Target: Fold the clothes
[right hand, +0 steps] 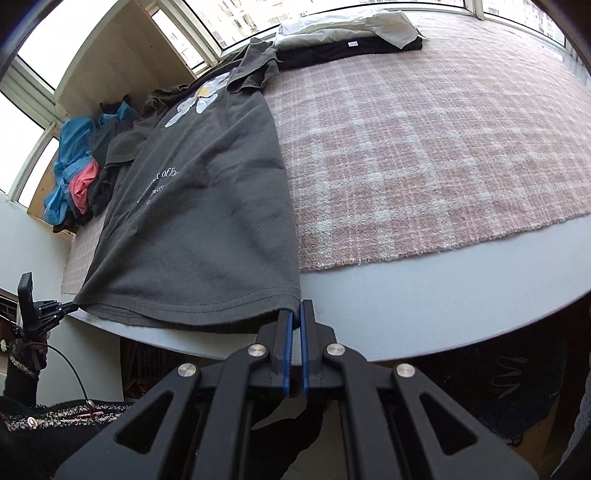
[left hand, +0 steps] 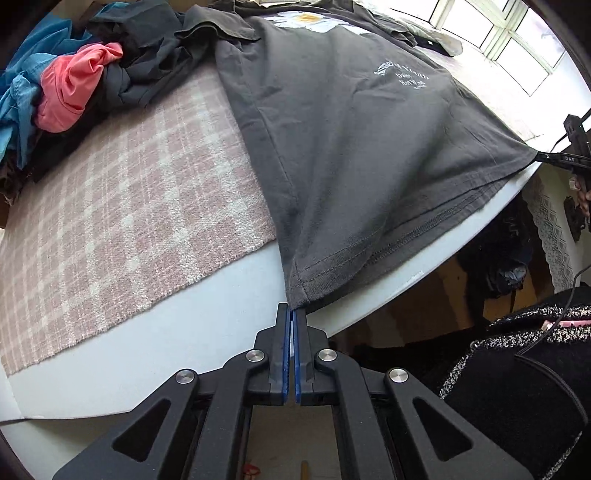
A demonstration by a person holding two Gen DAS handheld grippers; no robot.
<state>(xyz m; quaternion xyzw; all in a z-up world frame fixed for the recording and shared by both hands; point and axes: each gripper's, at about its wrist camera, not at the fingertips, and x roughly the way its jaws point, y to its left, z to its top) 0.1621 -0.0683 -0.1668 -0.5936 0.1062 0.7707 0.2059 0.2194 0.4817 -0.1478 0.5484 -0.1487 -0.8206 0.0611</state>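
Dark grey T-shirt lies flat and lengthwise on the pink-and-white checked blanket, printed side up: a white daisy with a yellow centre near the collar end, lines of small white lettering lower down. Its stitched hem reaches past the blanket's fringe onto the bare white table and hangs at the table's near edge.

Left gripper: blue-lined jaws narrowed to a sliver, pinching one hem corner of the shirt. Right gripper: jaws likewise drawn close, clamped on the opposite hem corner. Cloth between the two corners sits stretched, with a slight sag along the hem. From the left wrist view the right gripper shows at the far corner, fingers of a hand wrapped on its handle.

Beyond the collar end, by the window, a folded stack: white garment resting on a black one, both on the blanket. Off to the shirt's other side, a loose heap of unfolded clothes: blue, coral-pink and dark pieces tangled together, touching the shirt's sleeve area. No basket or bin seen; the piles sit straight on the blanket.

Person's black jacket with speckled trim shows low in both views, a thin cable running across it.
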